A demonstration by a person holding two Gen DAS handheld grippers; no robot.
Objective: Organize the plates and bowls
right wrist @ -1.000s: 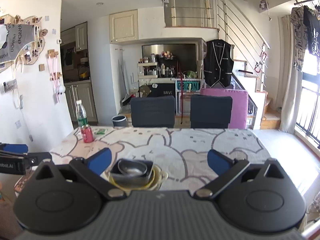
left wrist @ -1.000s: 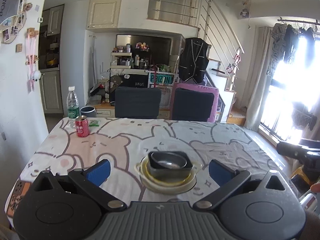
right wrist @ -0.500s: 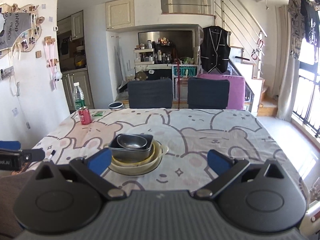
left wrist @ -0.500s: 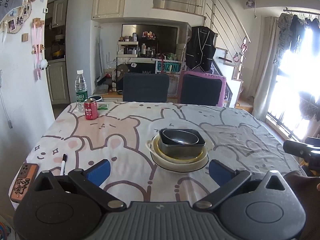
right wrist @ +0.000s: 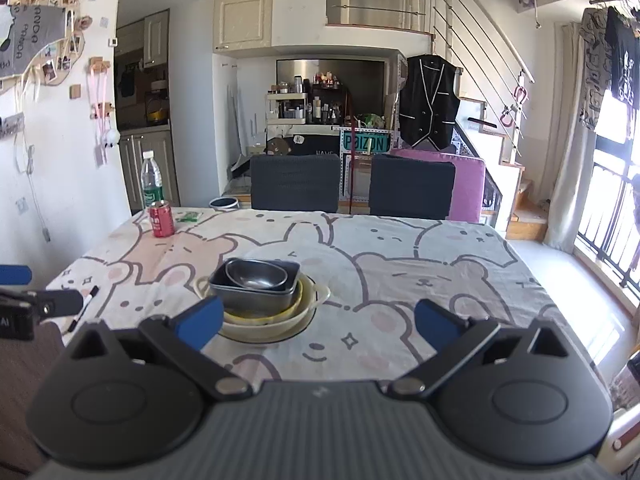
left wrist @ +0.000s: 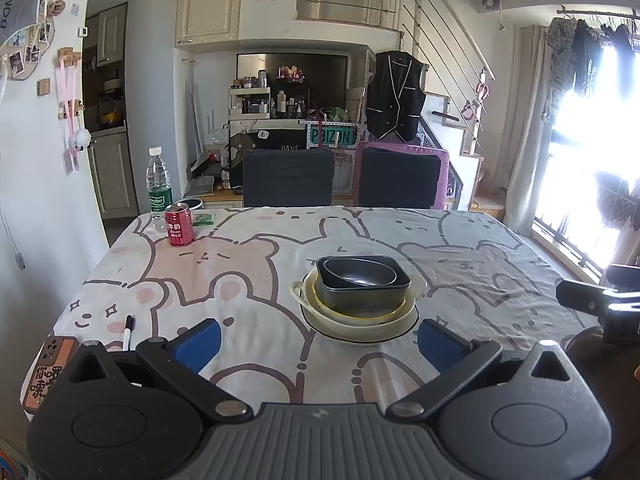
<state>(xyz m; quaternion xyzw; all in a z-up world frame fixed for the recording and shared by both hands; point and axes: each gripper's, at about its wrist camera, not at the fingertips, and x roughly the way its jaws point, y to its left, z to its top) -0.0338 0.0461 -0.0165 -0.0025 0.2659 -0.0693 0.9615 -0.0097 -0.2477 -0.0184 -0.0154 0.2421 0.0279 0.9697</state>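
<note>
A stack of dishes (left wrist: 356, 300) sits mid-desk (left wrist: 248, 264) on a bear-print cloth: a metal bowl (right wrist: 256, 274) nested in a dark square pan (right wrist: 254, 292), atop cream bowls and a plate (left wrist: 360, 330). Both the left claw (left wrist: 318, 340) and right claw (right wrist: 318, 320) hang wide open and empty, short of the stack. A red can (left wrist: 179, 225) and bottle (left wrist: 159, 186) stand at the far left corner.
</note>
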